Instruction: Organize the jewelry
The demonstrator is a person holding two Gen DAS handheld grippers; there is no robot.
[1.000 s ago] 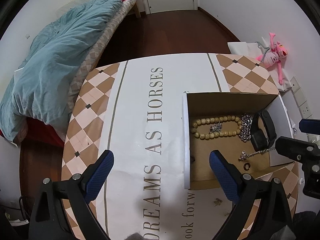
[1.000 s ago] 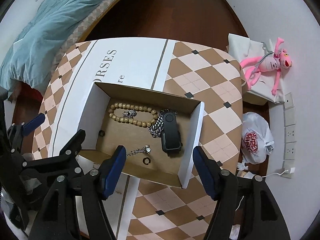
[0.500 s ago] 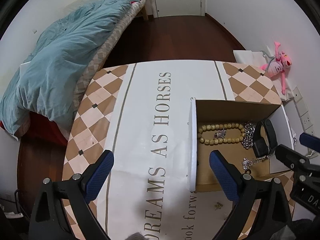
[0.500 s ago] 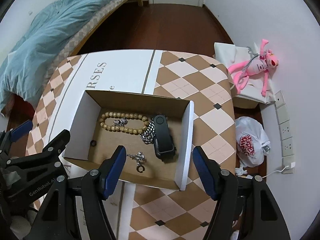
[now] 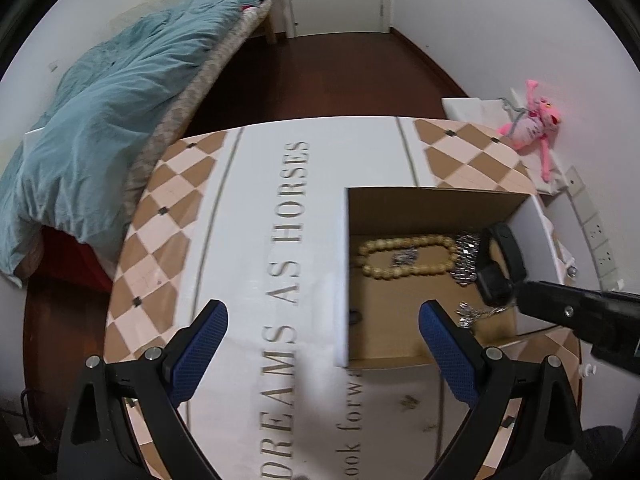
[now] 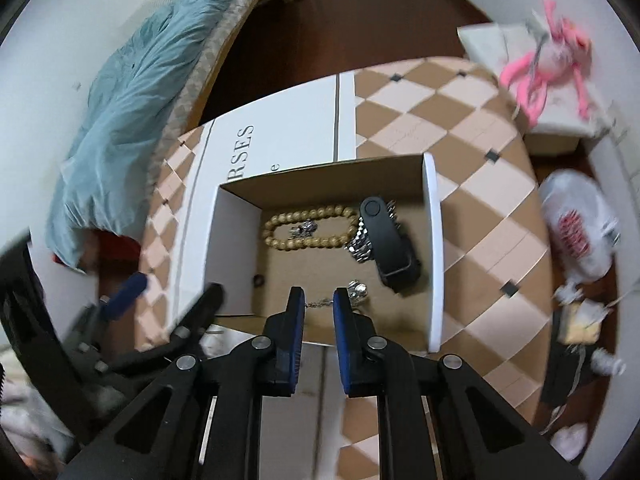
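Note:
An open cardboard box (image 6: 434, 248) stands on the printed tablecloth. In it lie a wooden bead bracelet (image 6: 312, 242), a silver link bracelet (image 6: 360, 246), a black wristband (image 6: 384, 232), a small black ring (image 6: 258, 280) and a thin silver pendant chain (image 6: 356, 290). My right gripper (image 6: 318, 294) hangs over the box's near edge. Its jaws are closing, a narrow gap still shows, and the thin chain runs between the pads. My left gripper (image 5: 320, 312) stands wide open and holds nothing; it straddles the box's left wall (image 5: 342, 280). The right gripper (image 5: 560, 308) shows there at the chain (image 5: 476, 314).
A bed with a teal blanket (image 5: 100, 120) lies beyond the table's left side. A pink plush toy (image 6: 552, 56) and a white plastic bag (image 6: 576, 228) sit on the floor to the right. Wall sockets (image 5: 596, 236) line the right wall.
The right gripper's jaws have gone from wide apart to a narrow gap. It has rolled and sunk toward the silver chain. The left gripper has stayed about where it was.

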